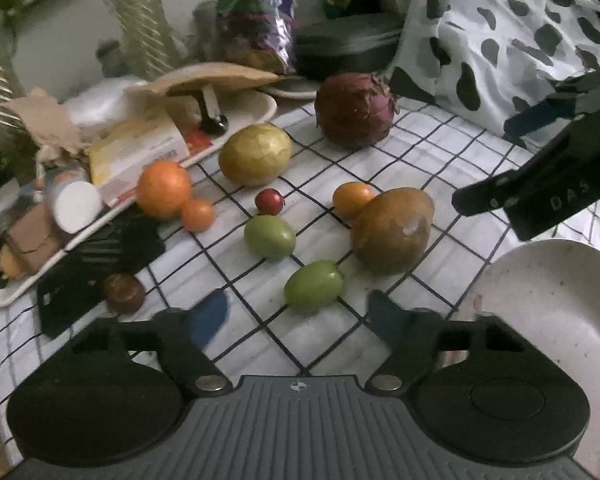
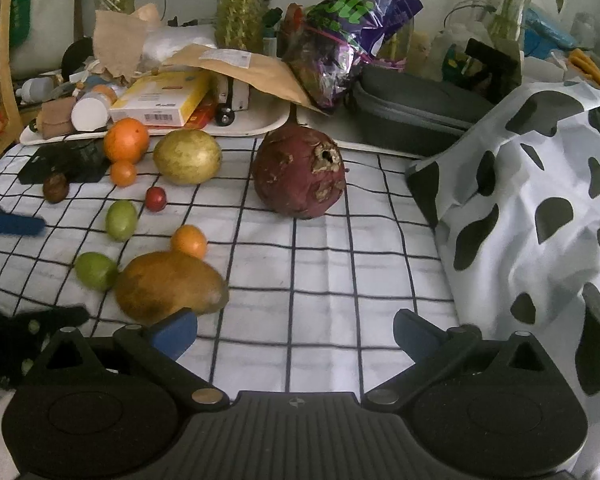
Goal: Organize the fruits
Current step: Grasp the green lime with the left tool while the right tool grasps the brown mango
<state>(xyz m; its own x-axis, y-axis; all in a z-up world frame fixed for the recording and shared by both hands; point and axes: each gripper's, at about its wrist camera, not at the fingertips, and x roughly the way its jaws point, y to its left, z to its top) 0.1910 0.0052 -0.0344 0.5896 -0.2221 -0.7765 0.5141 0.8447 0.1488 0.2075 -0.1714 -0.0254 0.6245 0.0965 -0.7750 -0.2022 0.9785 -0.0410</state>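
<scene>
Fruits lie on a checked cloth (image 1: 440, 160). In the left wrist view: a green fruit (image 1: 314, 286) just beyond my open left gripper (image 1: 296, 314), another green fruit (image 1: 270, 236), a brown mango (image 1: 392, 230), a small orange (image 1: 352, 199), a red berry (image 1: 269, 201), a yellow fruit (image 1: 255, 155), a big orange (image 1: 163, 190), a smaller orange (image 1: 197, 215), a dark brown fruit (image 1: 123, 293) and a large purple fruit (image 1: 352, 110). My right gripper (image 2: 296, 330) is open and empty, its left finger beside the mango (image 2: 168, 286). The purple fruit (image 2: 299, 171) lies ahead.
A white plate (image 1: 560, 304) sits at the right in the left wrist view. A cluttered white tray (image 2: 260, 122) with boxes and paper lines the back. A cow-print cloth (image 2: 540, 208) is heaped at the right. A black case (image 2: 412, 108) lies behind.
</scene>
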